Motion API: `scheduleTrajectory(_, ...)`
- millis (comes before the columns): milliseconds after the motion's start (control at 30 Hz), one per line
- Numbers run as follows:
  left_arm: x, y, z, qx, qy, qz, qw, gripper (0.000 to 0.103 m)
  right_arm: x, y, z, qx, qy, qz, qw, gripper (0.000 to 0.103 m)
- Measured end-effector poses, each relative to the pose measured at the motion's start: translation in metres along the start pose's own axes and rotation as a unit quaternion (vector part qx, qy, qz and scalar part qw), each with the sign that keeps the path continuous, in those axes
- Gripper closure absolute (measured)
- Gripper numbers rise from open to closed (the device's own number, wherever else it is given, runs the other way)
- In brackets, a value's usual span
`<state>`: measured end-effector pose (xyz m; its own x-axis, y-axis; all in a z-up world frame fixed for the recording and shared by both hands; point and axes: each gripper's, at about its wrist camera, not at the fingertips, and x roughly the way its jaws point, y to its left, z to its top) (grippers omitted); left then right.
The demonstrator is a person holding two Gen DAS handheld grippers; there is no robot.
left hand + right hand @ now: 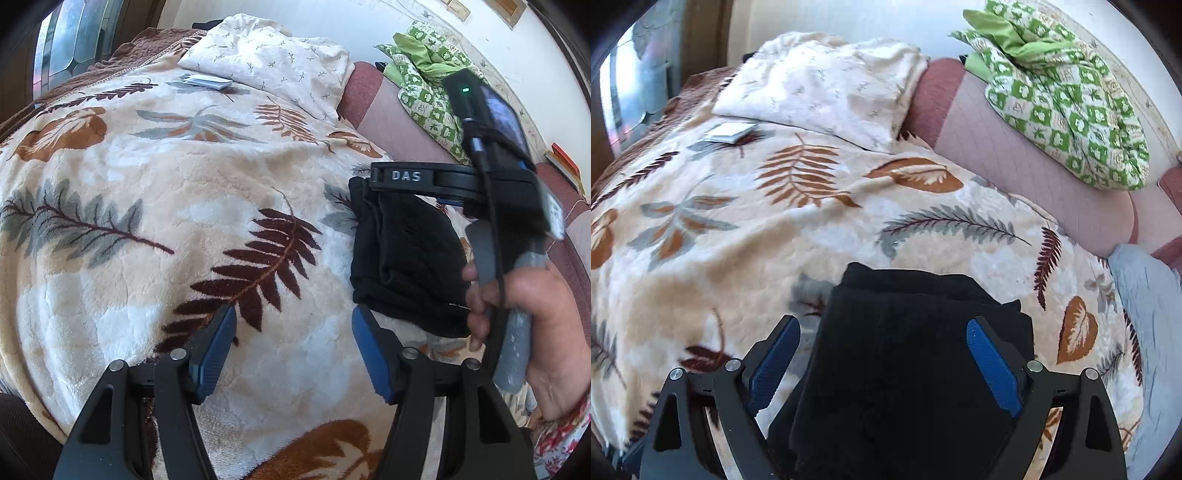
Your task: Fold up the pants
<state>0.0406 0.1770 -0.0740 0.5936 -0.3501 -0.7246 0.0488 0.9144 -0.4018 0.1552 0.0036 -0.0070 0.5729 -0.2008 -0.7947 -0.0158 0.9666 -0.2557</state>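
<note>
The black pants [908,354] lie folded into a compact bundle on the leaf-patterned blanket [746,236]. My right gripper [882,325] is open, its blue-padded fingers [993,365] spread to either side of the bundle, just above it. In the left wrist view the same pants [402,262] lie at the right, with the right gripper [373,181] over their far edge. My left gripper [293,314] is open and empty over the blanket [147,206], just left of the pants.
A cream pillow [827,85] and a small white booklet [729,132] lie at the head of the bed. A green patterned cloth [1067,107] is heaped on the pink mattress [1015,162]. A pale blue fabric [1148,295] lies at the right edge.
</note>
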Motion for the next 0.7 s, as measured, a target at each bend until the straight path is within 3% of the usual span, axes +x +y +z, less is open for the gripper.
scheduleTrajectory(67, 0.000, -0.001, 0.000, 0.003, -0.002, 0.001, 1.0000, 0.039, 0.031, 0.001, 0.003, 0.003, 0.044, -0.020, 0.999, 0.008)
scheduleTrajectory(133, 0.000, -0.002, 0.000, 0.007, -0.003, 0.004, 1.0000, 0.039, 0.056, 0.003, -0.002, 0.009, 0.087, -0.007, 0.996, 0.008)
scheduleTrajectory(200, -0.001, -0.002, 0.000, 0.010, -0.005, 0.007, 0.9999, 0.039, 0.049, 0.001, -0.005, 0.026, 0.064, 0.000, 0.998, 0.007)
scheduleTrajectory(300, -0.001, -0.003, -0.001, 0.018, -0.010, 0.019, 0.9996, 0.038, 0.019, -0.013, -0.015, 0.064, 0.033, 0.070, 0.995, 0.008)
scheduleTrajectory(400, 0.002, -0.006, -0.004, 0.022, -0.005, 0.025, 0.9994, 0.038, -0.022, -0.032, -0.040, 0.085, -0.007, 0.090, 0.992, 0.008)
scheduleTrajectory(533, 0.006, -0.015, -0.010, 0.047, -0.005, 0.045, 0.9979, 0.038, -0.061, -0.071, -0.094, 0.100, -0.037, 0.063, 0.992, 0.008)
scheduleTrajectory(700, 0.005, -0.031, -0.021, 0.086, -0.019, 0.068, 0.9938, 0.038, -0.072, -0.122, -0.168, 0.157, -0.023, 0.035, 0.987, 0.008)
